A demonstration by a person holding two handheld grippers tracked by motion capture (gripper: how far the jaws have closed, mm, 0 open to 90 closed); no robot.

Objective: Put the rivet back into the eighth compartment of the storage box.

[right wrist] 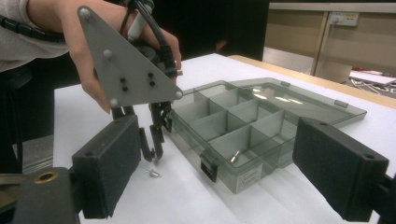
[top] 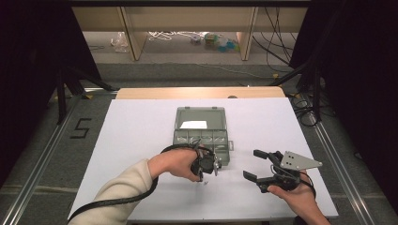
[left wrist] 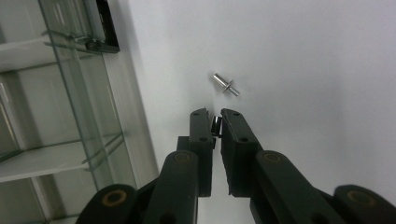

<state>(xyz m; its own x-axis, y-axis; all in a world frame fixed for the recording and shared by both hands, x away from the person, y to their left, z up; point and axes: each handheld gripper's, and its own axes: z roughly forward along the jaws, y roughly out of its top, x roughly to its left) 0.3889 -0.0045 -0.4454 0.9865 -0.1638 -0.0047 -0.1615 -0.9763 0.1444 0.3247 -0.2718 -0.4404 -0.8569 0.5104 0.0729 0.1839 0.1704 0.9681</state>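
Since the left gripper [left wrist: 214,119] already has its jaws pinched together on a small shiny metal piece [left wrist: 215,127] at the very tips, the step now looks like a lift and a short carry into the translucent grey-green plastic compartment box [top: 202,139] just beside it. Grip is marginal: the piece sits right at the tip edge, so lift straight up, slow, no wrist roll, or it may squirt out. Release low inside a compartment, not from height, because small parts bounce.

A second small silver flanged rivet [left wrist: 225,85] lies loose on the white table sheet [top: 141,136], just beyond the left jaws and apart from them. Probably next in line, so don't knock it on the way up.

The right gripper [top: 251,165] has its jaws standing wide apart and holds nothing, hovering off to the box's right, well clear.

View differences:
- Left gripper view: the actual pinch and how shallow it is. The high view can't resolve this.
- Right gripper view: the box lid lies open and flat behind, the dividers are clear, and one more rivet-like part [right wrist: 235,156] is already in a front compartment. The left gripper's tips are down at the sheet.
- High view: overall layout, both hands relative to the box.
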